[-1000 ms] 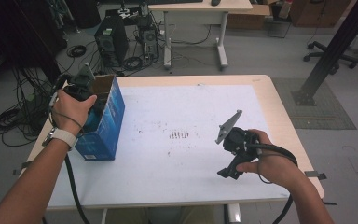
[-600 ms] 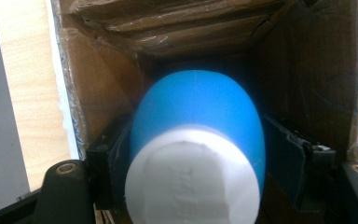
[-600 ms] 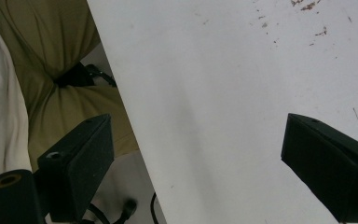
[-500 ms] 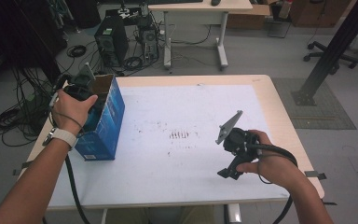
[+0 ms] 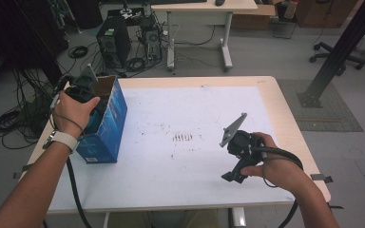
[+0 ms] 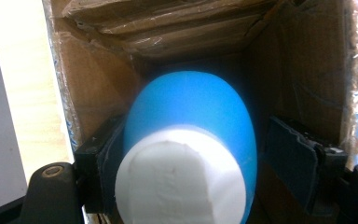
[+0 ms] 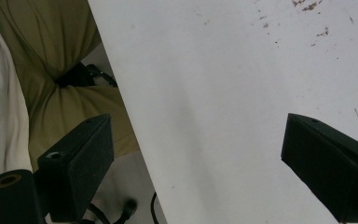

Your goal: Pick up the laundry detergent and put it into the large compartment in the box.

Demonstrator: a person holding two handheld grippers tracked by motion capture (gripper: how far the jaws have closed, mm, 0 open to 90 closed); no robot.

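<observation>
A blue cardboard box [image 5: 108, 124] stands open-topped at the table's left edge. My left gripper [image 5: 82, 89] reaches down into it. In the left gripper view a rounded blue object with a white end [image 6: 193, 116] sits between the jaws of my left gripper [image 6: 191, 163], inside the box's brown walls [image 6: 307, 70]. The left jaw touches it, and a narrow gap shows at the right jaw. My right gripper [image 5: 232, 175] hovers low over the table's front right, jaws pointing toward the person. In the right gripper view, my right gripper [image 7: 196, 154] stands wide open, holding nothing.
A white sheet [image 5: 190, 114] with dark smudges covers most of the wooden table [image 5: 285, 109]. Behind the table on the floor are computer towers [image 5: 111, 40], cables and a second desk [image 5: 204, 7]. A black post [image 5: 337, 52] stands at the right.
</observation>
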